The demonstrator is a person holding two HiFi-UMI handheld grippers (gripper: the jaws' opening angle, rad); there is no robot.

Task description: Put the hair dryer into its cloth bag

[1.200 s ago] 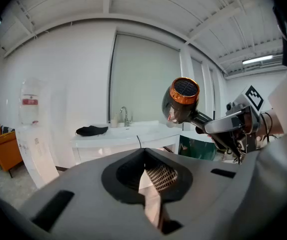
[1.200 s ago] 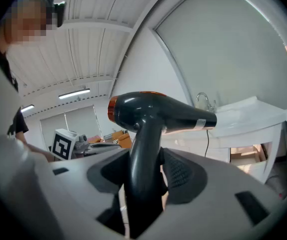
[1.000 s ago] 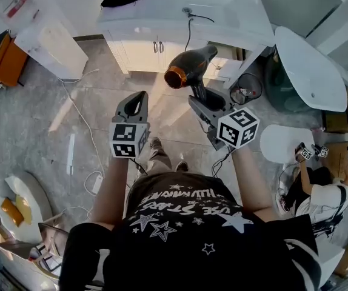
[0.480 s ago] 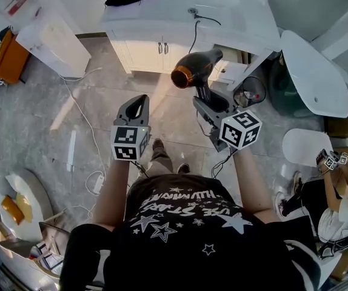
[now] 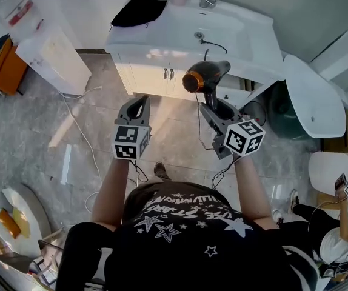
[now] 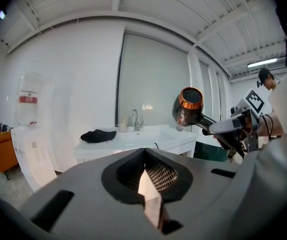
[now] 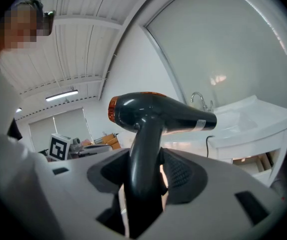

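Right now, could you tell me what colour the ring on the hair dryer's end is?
Copper-orange; the ring shows best in the left gripper view.

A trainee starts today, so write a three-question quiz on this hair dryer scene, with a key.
1. Which gripper holds the hair dryer, and by what part?
2. True or false: the left gripper is shut and empty.
3. The black cloth lies: A on the floor; B on the sink counter; C in a gripper.
Key: 1 the right gripper, by its handle; 2 true; 3 B.
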